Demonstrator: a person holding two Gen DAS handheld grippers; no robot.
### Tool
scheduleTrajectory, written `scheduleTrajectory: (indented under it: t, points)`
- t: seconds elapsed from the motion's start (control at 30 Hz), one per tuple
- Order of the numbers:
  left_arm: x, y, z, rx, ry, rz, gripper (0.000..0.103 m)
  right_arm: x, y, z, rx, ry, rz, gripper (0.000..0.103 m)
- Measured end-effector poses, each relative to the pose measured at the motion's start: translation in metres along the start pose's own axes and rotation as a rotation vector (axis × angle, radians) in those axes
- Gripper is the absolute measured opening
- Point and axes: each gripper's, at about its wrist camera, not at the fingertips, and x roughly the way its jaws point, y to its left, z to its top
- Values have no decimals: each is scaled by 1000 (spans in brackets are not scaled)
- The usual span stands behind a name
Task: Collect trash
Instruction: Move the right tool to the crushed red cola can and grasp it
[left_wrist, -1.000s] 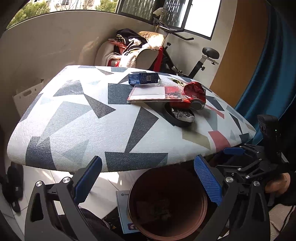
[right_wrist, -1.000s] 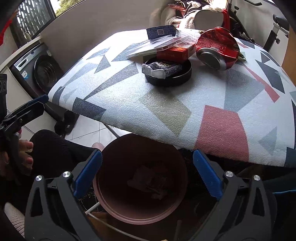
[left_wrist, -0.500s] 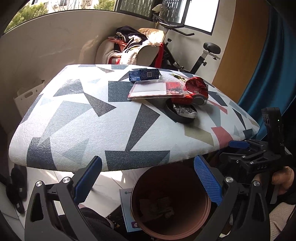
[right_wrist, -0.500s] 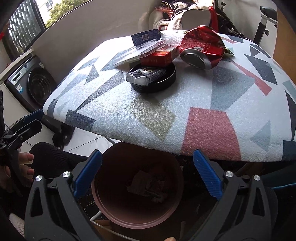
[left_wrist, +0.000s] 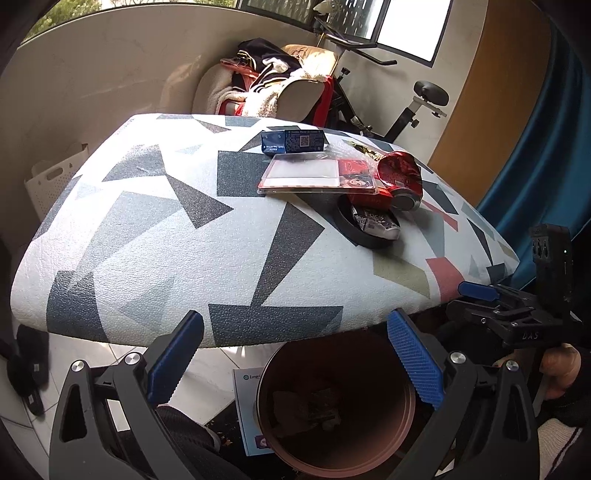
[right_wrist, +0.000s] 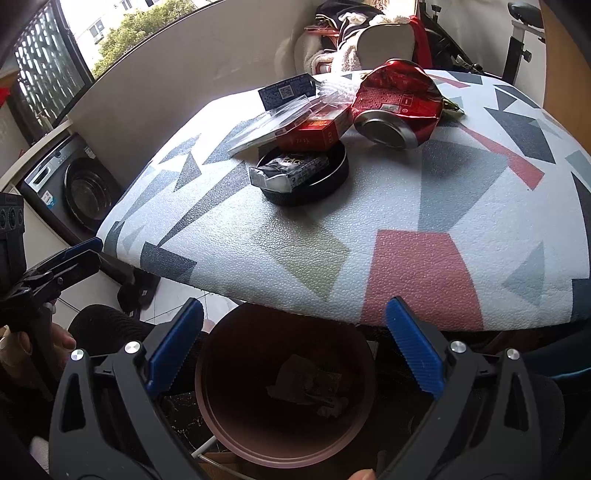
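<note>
A brown bin (left_wrist: 332, 362) (right_wrist: 258, 350) stands on the floor under the table's near edge, with crumpled trash (left_wrist: 306, 406) (right_wrist: 314, 387) at its bottom. On the patterned table (left_wrist: 147, 240) (right_wrist: 424, 192) lie a crushed red can (left_wrist: 400, 177) (right_wrist: 399, 99), a red box (right_wrist: 314, 133), a clear plastic pack (left_wrist: 303, 175) and a blue box (left_wrist: 293, 142). A black round tray (right_wrist: 314, 192) holds a silver-black wrapper (left_wrist: 375, 221) (right_wrist: 288, 170). My left gripper (left_wrist: 295, 350) and right gripper (right_wrist: 295, 347) both hover open and empty over the bin.
Behind the table are a chair heaped with clothes (left_wrist: 273, 85) and an exercise bike (left_wrist: 406, 110). A blue curtain (left_wrist: 535, 147) hangs at the right. A washing machine (right_wrist: 74, 188) stands at the left. A booklet (left_wrist: 247, 406) lies on the floor beside the bin.
The right gripper's view has drifted slightly, so the table items slid left and down in it. The left gripper barely moved. Both stay open and empty.
</note>
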Motion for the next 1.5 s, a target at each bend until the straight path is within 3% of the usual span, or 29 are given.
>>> scheduleTrajectory:
  t: [0.07,0.13,0.23,0.53,0.7,0.77,0.93,1.03,1.1,1.2,1.27,1.5]
  points:
    - [5,1,9,-24,28,-2,97,0,-7,7,31,10,74,97]
    - [11,1,19,-39,52,3,97,-1,-10,17,12,8,32,97]
    - [14,-4,35,-34,16,-8,97,-2,-18,38,-27,-2,-25,97]
    - [37,-7,76,-69,8,-44,97,15,-95,122,119,-114,-87,97]
    - [48,5,82,-122,17,-51,97,43,-128,154,215,-107,-55,97]
    - [52,12,81,-151,28,-51,97,55,-131,166,212,-84,-21,96]
    - [63,25,80,-213,58,-66,90,79,-131,183,151,-30,-38,91]
    - [69,32,80,-253,66,-85,89,87,-132,182,138,-15,-7,81]
    - [72,35,82,-284,69,-102,88,84,-131,178,130,-40,25,59]
    - [78,40,85,-336,74,-135,85,74,-124,174,114,-64,47,42]
    - [84,43,88,-390,83,-168,80,64,-119,172,105,-86,77,9]
    - [110,46,102,-562,67,-277,74,34,-112,163,127,-148,133,9]
